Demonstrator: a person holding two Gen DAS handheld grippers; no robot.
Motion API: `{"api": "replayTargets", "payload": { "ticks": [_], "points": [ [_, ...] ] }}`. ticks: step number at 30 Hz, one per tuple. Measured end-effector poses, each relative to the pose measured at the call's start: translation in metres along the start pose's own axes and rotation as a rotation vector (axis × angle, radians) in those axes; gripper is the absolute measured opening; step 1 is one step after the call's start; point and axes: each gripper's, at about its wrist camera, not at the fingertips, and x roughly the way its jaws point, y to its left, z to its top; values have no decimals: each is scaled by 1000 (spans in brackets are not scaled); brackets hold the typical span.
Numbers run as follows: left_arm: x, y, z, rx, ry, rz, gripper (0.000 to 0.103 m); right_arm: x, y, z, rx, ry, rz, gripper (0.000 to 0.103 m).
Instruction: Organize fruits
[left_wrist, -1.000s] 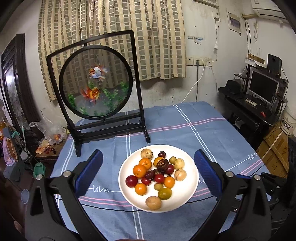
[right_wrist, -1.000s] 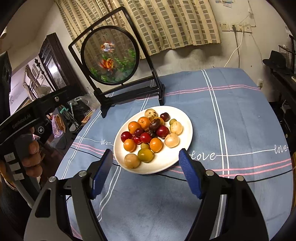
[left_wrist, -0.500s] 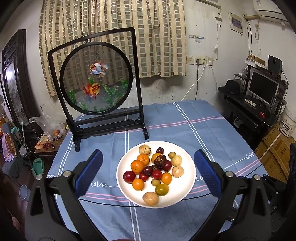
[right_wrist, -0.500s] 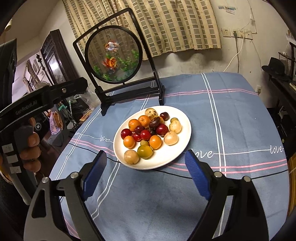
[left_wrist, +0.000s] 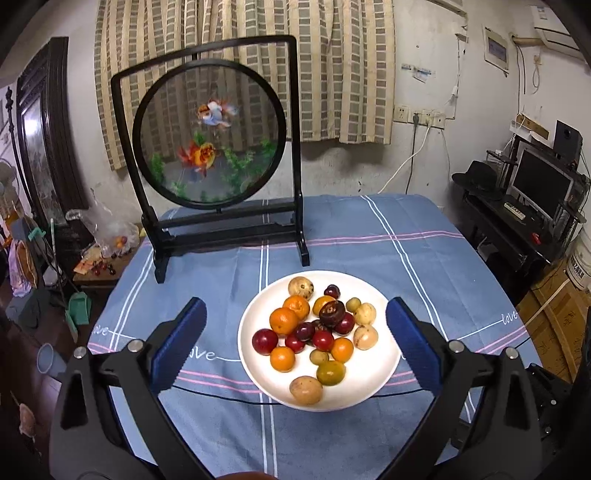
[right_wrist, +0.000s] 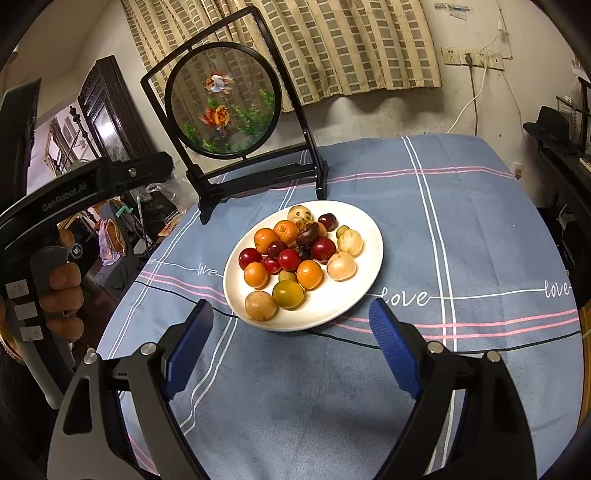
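Fruits: a heap of small fruit (left_wrist: 317, 334) sits piled on the white plate (left_wrist: 373, 386), nothing lifted out.
Colours: oranges (left_wrist: 283, 320), dark red plums (left_wrist: 265, 341), pale tan round ones (left_wrist: 365, 337), one greenish fruit (left_wrist: 331, 373), and a wrinkled dark brown piece (left_wrist: 332, 313) perched on top of the pile.
Near edge: a tan fruit (right_wrist: 260, 305) and the greenish one (right_wrist: 288, 294) lie side by side, closest to the right camera.
Plate: it rests on the bench, on a blue cloth (right_wrist: 461, 229) with white and pink stripes and the word "love" stitched in.
Left hand-held gripper: (left_wrist: 294, 341) hovering above the plate, blue pads spread wide, one pad either side of the plate in its view, gripping nothing.
Right hand-held gripper: (right_wrist: 291, 345) held over the near part of the cloth, pads wide apart and empty, the plate just beyond the fingertips.
Left hand: (right_wrist: 61, 295) seen from the right camera, fingers wrapped round the left tool's handle, off the bench's left edge.
Behind the plate: a black-framed round screen (left_wrist: 208, 134) with painted goldfish stands upright on the cloth, its foot near the plate's far rim.
Background: checked curtain (left_wrist: 332, 66) on the wall.
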Motion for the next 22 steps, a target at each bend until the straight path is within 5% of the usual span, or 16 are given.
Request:
{"api": "replayTargets", "payload": {
  "ticks": [22],
  "points": [
    [11,-2,-6,24,63,-17,101,1,-6,-7,16,26,-15,88]
  ]
}}
